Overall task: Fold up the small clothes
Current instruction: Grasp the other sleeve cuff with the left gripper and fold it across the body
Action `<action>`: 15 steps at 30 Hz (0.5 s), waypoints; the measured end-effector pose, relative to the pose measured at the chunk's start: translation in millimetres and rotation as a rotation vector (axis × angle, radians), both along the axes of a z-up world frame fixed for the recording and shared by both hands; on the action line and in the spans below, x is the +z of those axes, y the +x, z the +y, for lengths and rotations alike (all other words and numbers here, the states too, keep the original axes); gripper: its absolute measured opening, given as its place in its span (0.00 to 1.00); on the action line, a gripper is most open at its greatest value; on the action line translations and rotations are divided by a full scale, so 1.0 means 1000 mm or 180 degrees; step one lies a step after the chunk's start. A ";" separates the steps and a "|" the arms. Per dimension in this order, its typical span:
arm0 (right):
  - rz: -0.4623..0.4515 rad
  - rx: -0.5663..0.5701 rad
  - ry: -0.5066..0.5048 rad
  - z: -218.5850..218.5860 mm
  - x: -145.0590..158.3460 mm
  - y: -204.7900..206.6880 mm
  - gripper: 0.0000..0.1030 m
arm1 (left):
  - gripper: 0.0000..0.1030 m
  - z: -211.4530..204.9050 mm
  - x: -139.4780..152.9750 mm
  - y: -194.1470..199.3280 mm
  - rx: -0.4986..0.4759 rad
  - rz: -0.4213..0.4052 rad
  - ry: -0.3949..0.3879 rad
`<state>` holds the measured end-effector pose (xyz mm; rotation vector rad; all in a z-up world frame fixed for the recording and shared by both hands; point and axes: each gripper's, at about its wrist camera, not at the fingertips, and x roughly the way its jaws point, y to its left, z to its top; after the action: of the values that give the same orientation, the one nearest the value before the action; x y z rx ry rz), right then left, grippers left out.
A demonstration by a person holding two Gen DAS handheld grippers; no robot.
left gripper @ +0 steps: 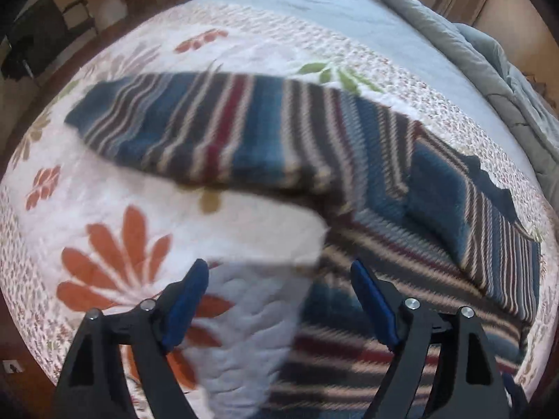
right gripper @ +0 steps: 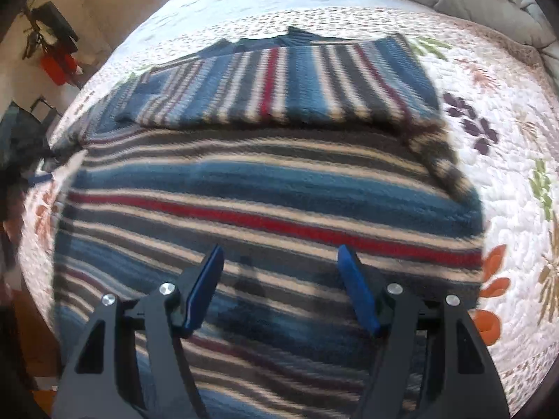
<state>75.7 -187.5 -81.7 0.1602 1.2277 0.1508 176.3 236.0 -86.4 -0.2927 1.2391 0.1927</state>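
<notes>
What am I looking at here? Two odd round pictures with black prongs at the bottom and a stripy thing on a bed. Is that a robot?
No robot: a person holds a hand tool in each hand, each with a two-fingered claw and a wide-angle camera looking along its fingers. One picture comes from the left claw, the other from the right claw. The black prongs with blue pads are the claw fingers. On the flowered quilt lies a striped sweater, blue, white, grey and red. In the right picture one sleeve is folded across its upper part; in the left picture the other sleeve stretches out over the quilt. Both claws stand open above the bed, holding nothing.
</notes>
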 end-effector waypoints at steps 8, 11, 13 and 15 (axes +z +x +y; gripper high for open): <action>0.0149 0.0411 -0.0003 0.098 0.005 0.028 0.69 | 0.87 0.068 -0.007 0.003 0.0248 0.0076 -0.0151; 0.0180 0.0589 0.0006 0.139 0.003 0.038 0.69 | 0.86 0.090 -0.010 0.013 0.0335 0.0080 -0.0309; 0.0167 0.0663 0.0008 0.155 0.003 0.041 0.71 | 0.86 0.107 -0.011 0.020 0.0426 0.0051 -0.0421; 0.0147 0.0711 -0.0011 0.166 0.002 0.042 0.71 | 0.86 0.122 -0.010 0.024 0.0529 -0.0015 -0.0481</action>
<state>117.4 -21.7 -79.3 0.0230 1.2900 0.3404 200.5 358.1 -96.8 -0.5276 1.2271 0.2415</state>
